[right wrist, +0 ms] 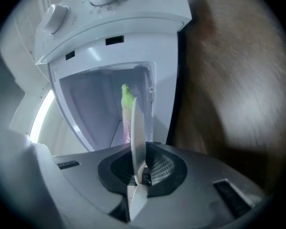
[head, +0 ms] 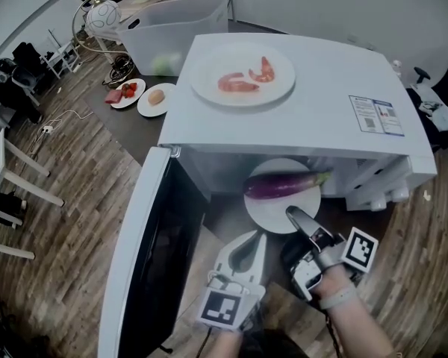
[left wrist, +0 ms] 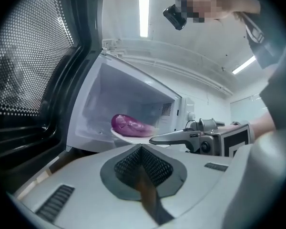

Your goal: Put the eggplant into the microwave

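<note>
Microwave door [head: 145, 252] stands open. Left tool [head: 251, 240]: jaws pressed together, empty. Eggplant [head: 284, 184] lies on a white plate [head: 272, 218], partly inside the microwave [head: 306, 118]. Right tool [head: 293, 213] pinches the plate's rim. We judge the eggplant light, smooth and prone to rolling, so we keep the plate level.

**Grey shells, marker cubes**

The left tongs [head: 254, 236] are showing a pale grey shell with a dark, mesh-lined hollow — the right tongs [head: 293, 214], darker metal. The left cube [head: 224, 308] and right cube [head: 361, 250] are bearing black-and-white square markers. A pale strap [head: 336, 298] is circling the right wrist.
</note>
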